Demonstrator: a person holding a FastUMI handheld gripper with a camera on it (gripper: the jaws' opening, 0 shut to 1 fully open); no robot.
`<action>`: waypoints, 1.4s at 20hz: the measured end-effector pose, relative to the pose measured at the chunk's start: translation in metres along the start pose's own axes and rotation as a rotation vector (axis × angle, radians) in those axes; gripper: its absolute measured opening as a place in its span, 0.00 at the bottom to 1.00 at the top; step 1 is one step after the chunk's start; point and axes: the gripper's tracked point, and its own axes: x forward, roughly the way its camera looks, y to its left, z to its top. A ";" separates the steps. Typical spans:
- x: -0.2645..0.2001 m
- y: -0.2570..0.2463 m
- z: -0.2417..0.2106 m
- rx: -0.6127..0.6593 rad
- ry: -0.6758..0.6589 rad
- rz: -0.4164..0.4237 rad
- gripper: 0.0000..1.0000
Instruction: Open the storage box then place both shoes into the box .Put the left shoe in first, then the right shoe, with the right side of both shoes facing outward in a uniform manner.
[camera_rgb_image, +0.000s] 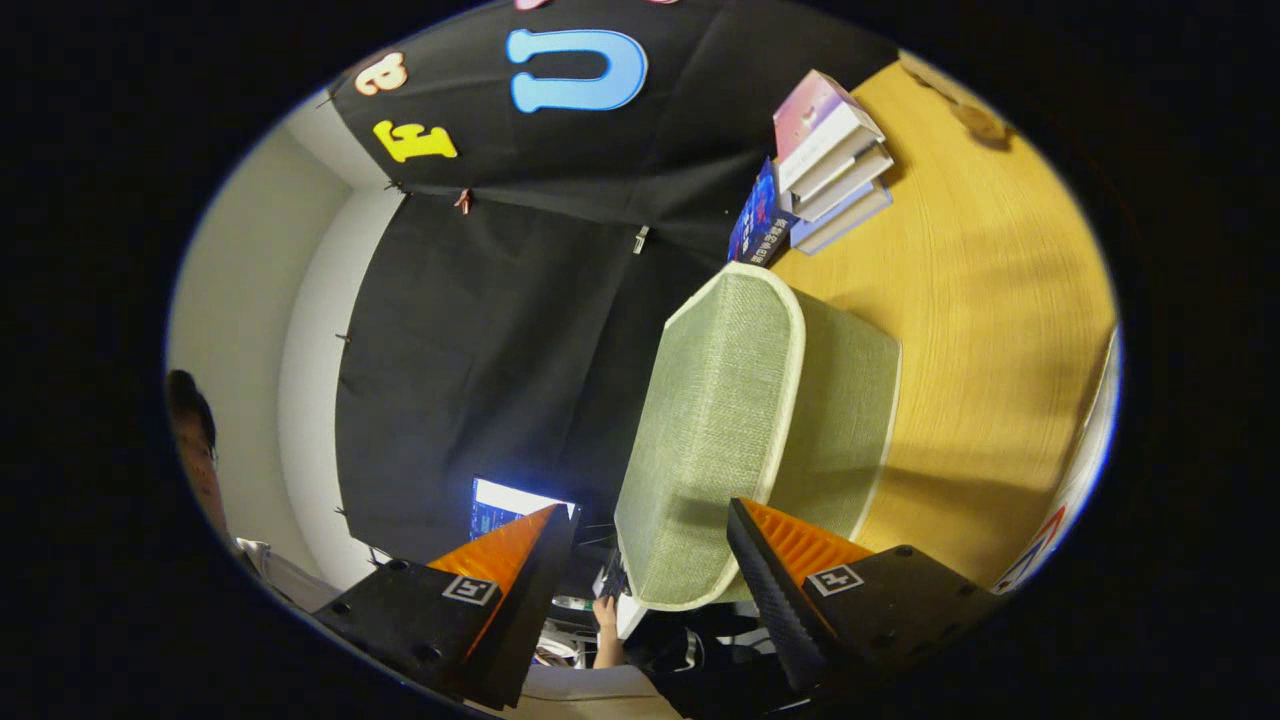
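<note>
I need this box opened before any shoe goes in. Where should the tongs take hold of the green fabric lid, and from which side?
Probably the green fabric lid's pale piped edge nearest the tongs, approached straight ahead. That rim sits between the open fingers, and the lid is a thin flat panel, so pinching across its thickness should hold. The wooden table lies beyond.
</note>
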 end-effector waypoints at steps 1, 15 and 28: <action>0.004 -0.009 -0.001 0.018 0.005 -0.001 0.96; 0.024 -0.025 -0.006 0.243 -0.006 0.154 0.71; 0.016 0.052 -0.004 0.079 -0.041 0.092 0.05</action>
